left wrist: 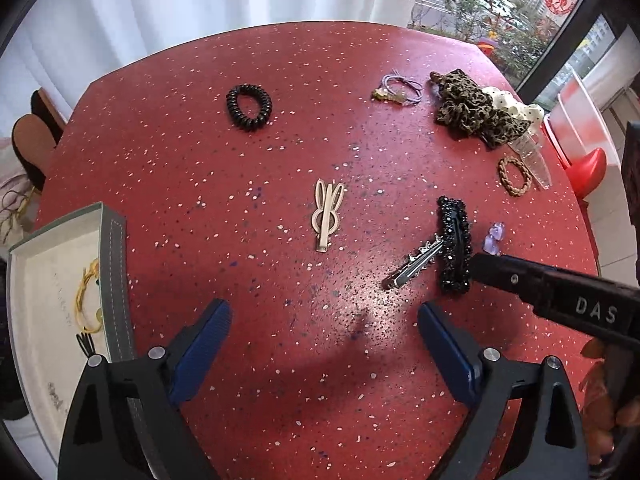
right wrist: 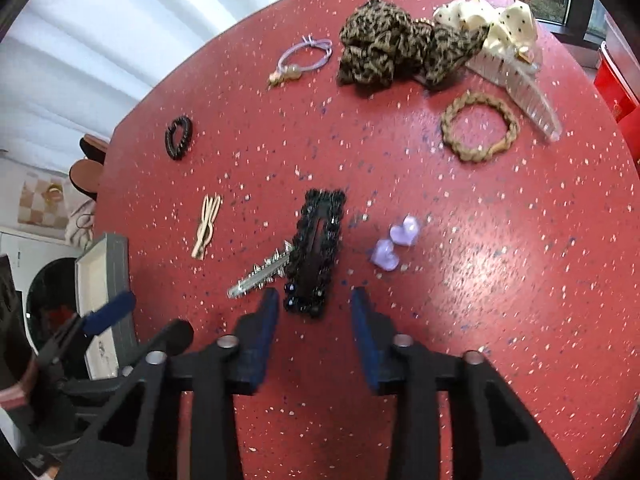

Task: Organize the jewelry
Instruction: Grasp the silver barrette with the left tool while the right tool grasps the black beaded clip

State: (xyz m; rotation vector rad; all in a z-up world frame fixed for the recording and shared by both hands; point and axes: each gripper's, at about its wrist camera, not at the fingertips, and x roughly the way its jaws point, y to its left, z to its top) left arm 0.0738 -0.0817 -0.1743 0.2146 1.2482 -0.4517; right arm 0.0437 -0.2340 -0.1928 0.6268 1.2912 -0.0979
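A black beaded hair clip (right wrist: 316, 252) lies on the red table, overlapping a silver star clip (right wrist: 260, 274). My right gripper (right wrist: 315, 304) is open, its blue pads on either side of the black clip's near end, just above it. In the left wrist view the black clip (left wrist: 454, 244) and silver clip (left wrist: 416, 262) lie to the right, with the right gripper's finger beside them. My left gripper (left wrist: 324, 320) is open and empty over bare table. A beige rabbit clip (left wrist: 328, 214) lies ahead of it. A grey jewelry box (left wrist: 114, 272) at the left holds a yellow band (left wrist: 86, 300).
A black coil hair tie (left wrist: 249, 107), a lilac elastic (left wrist: 400, 88), a leopard scrunchie (left wrist: 468, 108), a cream dotted bow (right wrist: 492, 24), a clear comb clip (right wrist: 528, 100), a braided tan band (right wrist: 480, 126) and two lilac hearts (right wrist: 396, 244) lie on the table. Red chairs stand at the right.
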